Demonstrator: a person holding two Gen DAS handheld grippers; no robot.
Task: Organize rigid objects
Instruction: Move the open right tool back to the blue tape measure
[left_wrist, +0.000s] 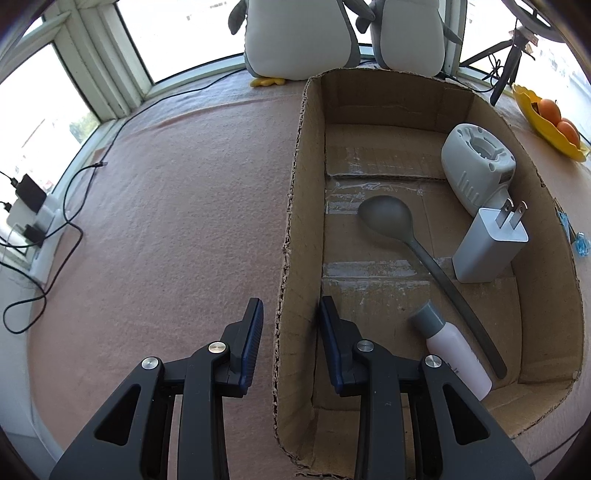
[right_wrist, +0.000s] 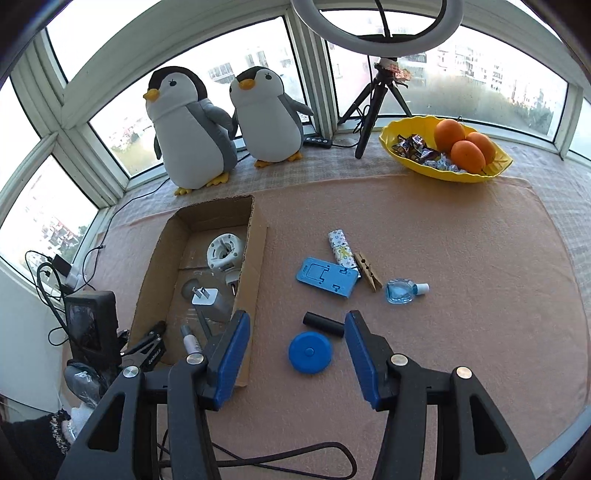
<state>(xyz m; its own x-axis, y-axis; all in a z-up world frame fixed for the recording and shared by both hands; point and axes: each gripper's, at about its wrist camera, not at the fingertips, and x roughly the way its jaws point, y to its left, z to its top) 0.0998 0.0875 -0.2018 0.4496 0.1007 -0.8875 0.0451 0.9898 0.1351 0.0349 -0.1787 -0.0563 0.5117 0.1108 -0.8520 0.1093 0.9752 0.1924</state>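
My left gripper (left_wrist: 291, 314) stands astride the left wall of the open cardboard box (left_wrist: 369, 99) and is shut on that wall. Inside the box lie a grey spoon (left_wrist: 388, 218), a white plug charger (left_wrist: 487, 247), a white round device (left_wrist: 476, 162) and a pale bottle with a grey cap (left_wrist: 454, 347). My right gripper (right_wrist: 297, 325) hangs open and empty over the pink cloth, right of the box (right_wrist: 255, 251). Just ahead of it lie a blue disc (right_wrist: 310, 352) and a black cylinder (right_wrist: 323, 324). Farther off are a blue holder (right_wrist: 327, 277), a patterned tube (right_wrist: 341, 247), a clothespin (right_wrist: 367, 271) and a small blue bottle (right_wrist: 400, 291).
Two plush penguins (right_wrist: 188, 129) stand at the window behind the box. A yellow bowl (right_wrist: 406, 158) with oranges and sweets sits at the back right, beside a ring-light tripod (right_wrist: 373, 110). Cables and chargers (left_wrist: 37, 221) lie along the left edge.
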